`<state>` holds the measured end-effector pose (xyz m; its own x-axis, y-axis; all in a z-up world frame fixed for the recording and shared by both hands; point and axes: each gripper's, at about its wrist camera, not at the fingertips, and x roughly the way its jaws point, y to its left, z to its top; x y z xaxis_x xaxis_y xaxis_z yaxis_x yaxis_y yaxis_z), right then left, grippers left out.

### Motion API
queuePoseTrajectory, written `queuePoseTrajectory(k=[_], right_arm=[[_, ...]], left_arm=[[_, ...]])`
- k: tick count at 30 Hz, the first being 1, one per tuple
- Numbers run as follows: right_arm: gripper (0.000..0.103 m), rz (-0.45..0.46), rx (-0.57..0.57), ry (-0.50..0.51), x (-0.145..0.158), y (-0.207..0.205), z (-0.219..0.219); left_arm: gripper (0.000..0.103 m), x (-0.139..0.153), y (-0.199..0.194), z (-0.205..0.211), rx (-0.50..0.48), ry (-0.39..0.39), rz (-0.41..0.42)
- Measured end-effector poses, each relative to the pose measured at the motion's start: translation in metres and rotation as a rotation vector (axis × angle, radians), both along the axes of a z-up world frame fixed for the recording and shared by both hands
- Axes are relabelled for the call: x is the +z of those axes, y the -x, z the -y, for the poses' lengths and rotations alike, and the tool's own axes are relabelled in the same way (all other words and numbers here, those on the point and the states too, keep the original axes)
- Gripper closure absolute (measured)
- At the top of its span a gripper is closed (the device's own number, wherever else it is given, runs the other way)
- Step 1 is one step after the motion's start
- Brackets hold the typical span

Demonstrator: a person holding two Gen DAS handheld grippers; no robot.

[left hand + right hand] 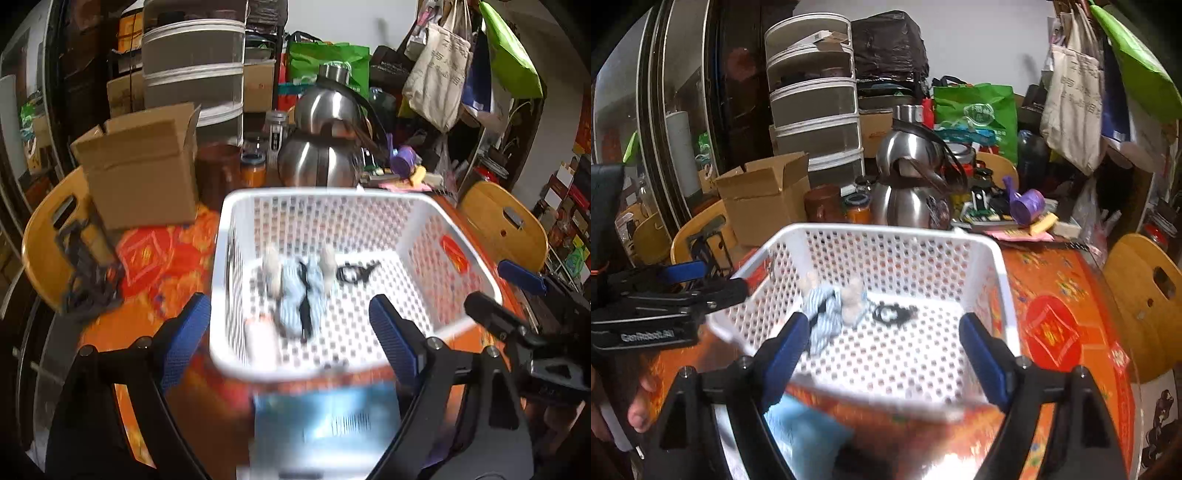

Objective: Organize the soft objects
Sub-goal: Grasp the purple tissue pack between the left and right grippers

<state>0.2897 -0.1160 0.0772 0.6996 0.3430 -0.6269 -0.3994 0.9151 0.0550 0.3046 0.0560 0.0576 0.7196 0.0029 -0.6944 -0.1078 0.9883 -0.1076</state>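
1. landmark: the white basket (454,254) stands on the orange table (1063,295); every place below is given from it.
2. inside the basket, on its floor toward the left wall, lies a blue striped cloth (299,295) with two pale fuzzy bits beside it; the blur hides what they are.
3. just right of that cloth, also on the basket floor, lies a small black item (354,273), too small to tell what it is.
4. in front of the basket's near rim, on the table, lies a light blue cloth (325,417); the right wrist view shows it at the lower left (805,435).
5. left gripper (291,332): released, jaws wide apart, nothing pinched; its blue pads straddle the basket's near left part, with the light blue cloth below them.
6. right gripper (890,347): released too, jaws wide, empty, over the basket's near rim.
7. each view catches the other gripper beside the basket: the right one off its right corner, the left one off its left corner, with fingers of a hand (639,410) below it.
8. behind the basket stands a steel kettle (325,147); behind and left of it, an open box (144,173).
9. wooden chairs (506,225) flank the basket on both sides.
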Motion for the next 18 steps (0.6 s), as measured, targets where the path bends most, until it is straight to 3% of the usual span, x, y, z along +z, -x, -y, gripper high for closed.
queuePoseTrajectory(k=[3, 7, 11, 18], right_arm=[[0.02, -0.021, 0.016, -0.021, -0.006, 0.028, 0.012], [0.02, -0.041, 0.041, -0.012, -0.025, 0.081, 0.032], [0.02, -0.022, 0.01, -0.012, -0.044, 0.143, 0.061], [0.02, -0.055, -0.026, -0.074, -0.085, 0.217, 0.096]], left_arm=[[0.017, -0.007, 0.039, 0.006, -0.008, 0.002, -0.019], [0.017, -0.019, 0.104, 0.017, -0.038, -0.007, 0.013], [0.017, -0.042, 0.154, 0.027, -0.065, 0.081, 0.011], [0.017, -0.083, 0.223, 0.067, -0.078, 0.132, 0.049]])
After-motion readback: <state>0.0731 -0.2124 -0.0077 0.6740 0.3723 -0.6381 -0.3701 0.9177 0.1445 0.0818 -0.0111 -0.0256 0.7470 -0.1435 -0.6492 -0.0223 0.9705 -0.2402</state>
